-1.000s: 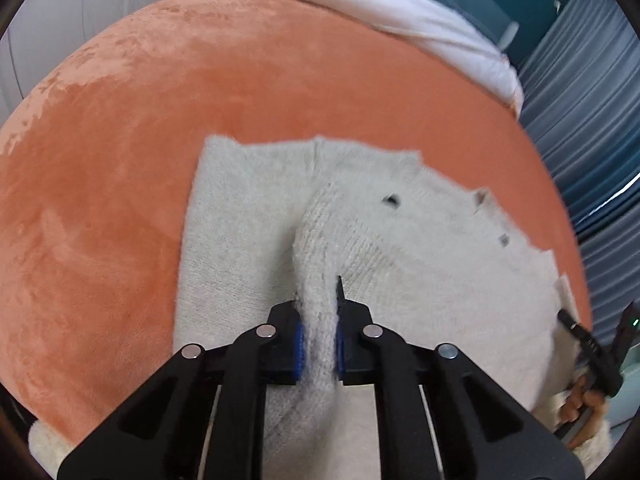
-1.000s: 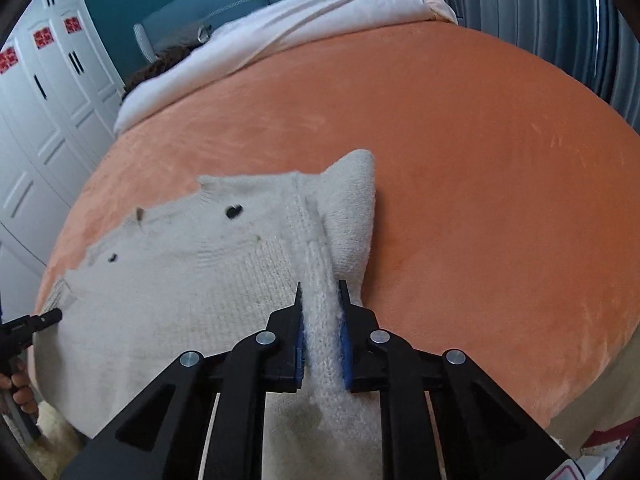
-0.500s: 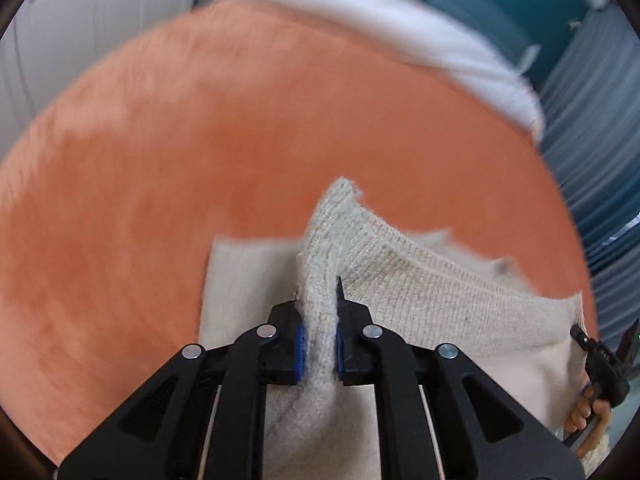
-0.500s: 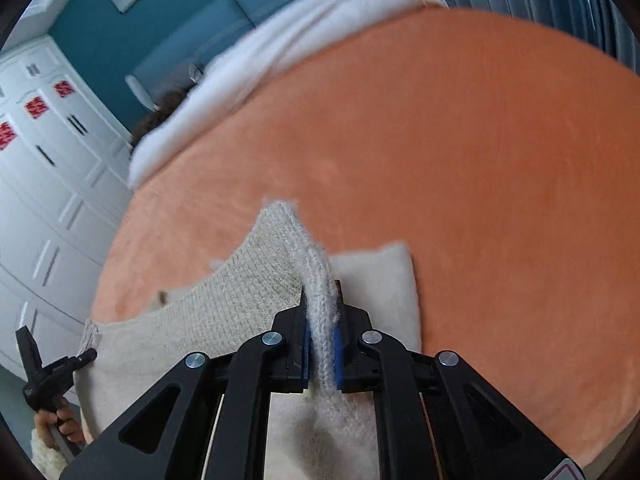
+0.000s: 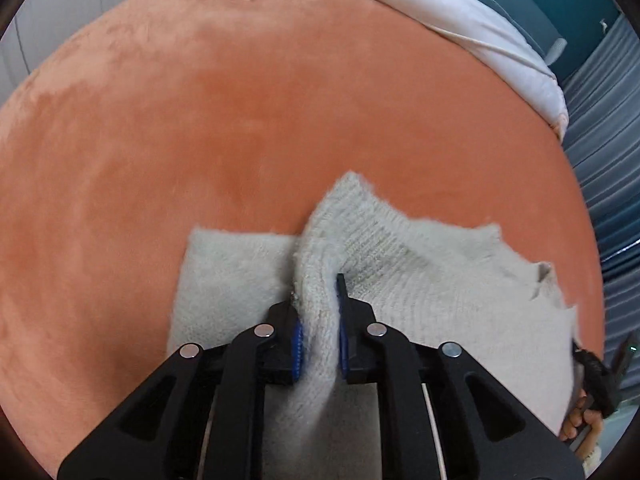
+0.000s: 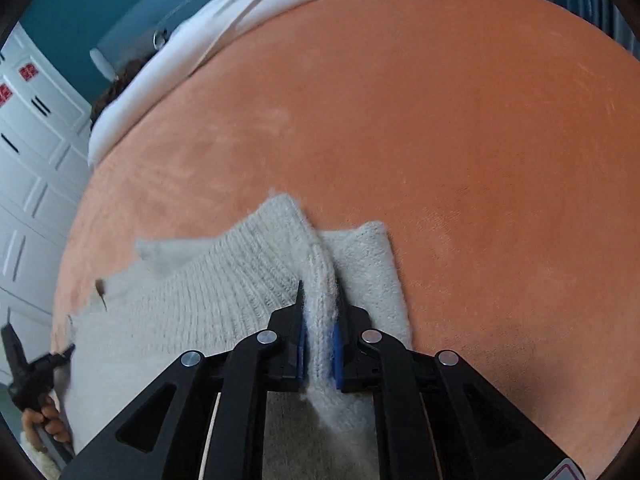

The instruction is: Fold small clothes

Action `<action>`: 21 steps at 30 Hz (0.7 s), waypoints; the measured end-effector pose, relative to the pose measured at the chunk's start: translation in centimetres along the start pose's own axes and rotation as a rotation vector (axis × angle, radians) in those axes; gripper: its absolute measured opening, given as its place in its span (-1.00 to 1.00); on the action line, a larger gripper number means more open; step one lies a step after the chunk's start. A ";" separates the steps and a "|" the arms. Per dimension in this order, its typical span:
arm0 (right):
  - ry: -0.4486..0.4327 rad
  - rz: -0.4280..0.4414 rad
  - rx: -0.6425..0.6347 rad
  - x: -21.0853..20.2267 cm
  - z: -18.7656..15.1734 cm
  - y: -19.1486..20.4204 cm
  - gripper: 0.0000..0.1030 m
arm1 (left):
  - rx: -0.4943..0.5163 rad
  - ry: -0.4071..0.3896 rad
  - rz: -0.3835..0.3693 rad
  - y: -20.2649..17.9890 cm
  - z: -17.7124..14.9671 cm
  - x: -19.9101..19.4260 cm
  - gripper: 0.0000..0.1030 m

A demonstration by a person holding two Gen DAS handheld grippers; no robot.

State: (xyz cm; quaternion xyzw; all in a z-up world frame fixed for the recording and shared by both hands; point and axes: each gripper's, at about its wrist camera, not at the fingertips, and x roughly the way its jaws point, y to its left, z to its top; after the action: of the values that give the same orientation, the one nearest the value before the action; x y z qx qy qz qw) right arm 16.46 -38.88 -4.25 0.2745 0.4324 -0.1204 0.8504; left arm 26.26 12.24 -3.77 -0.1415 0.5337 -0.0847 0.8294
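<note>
My left gripper (image 5: 319, 336) has a ridge of the cream knit sweater (image 5: 420, 272) between its blue pads, jaws easing apart; my right gripper (image 6: 318, 350) is clamped on the other ridge. Only the right view shows the white wardrobe (image 6: 28, 184). The sweater lies doubled over at the near edge of the orange bed cover (image 5: 240, 100), which stretches wide and bare beyond.
</note>
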 end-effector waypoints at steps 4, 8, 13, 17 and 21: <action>-0.076 0.059 0.035 -6.2 -0.7 -0.4 -0.18 | 0.025 -0.102 0.001 -0.3 -1.1 -5.3 -0.50; -0.055 0.024 0.021 -11.1 -4.8 -3.1 0.13 | 0.059 -0.137 0.032 1.5 -5.3 -10.5 0.15; 0.079 0.061 0.133 -12.0 -12.1 -6.0 0.19 | -0.092 -0.045 0.026 5.3 -12.3 -11.5 0.44; 0.096 0.077 0.131 -10.8 -13.6 -5.8 0.28 | -0.299 -0.038 -0.015 7.5 -15.3 -10.1 0.65; 0.114 0.113 0.185 -9.4 -12.8 -5.6 -0.38 | -0.280 -0.060 -0.005 6.2 -14.4 -10.0 -0.12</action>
State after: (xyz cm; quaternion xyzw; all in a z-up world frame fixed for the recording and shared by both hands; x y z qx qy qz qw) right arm -0.17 -36.51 -4.86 0.3820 0.4508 -0.0956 0.8011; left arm 8.91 18.98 -2.84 -0.2595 0.5149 -0.0071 0.8170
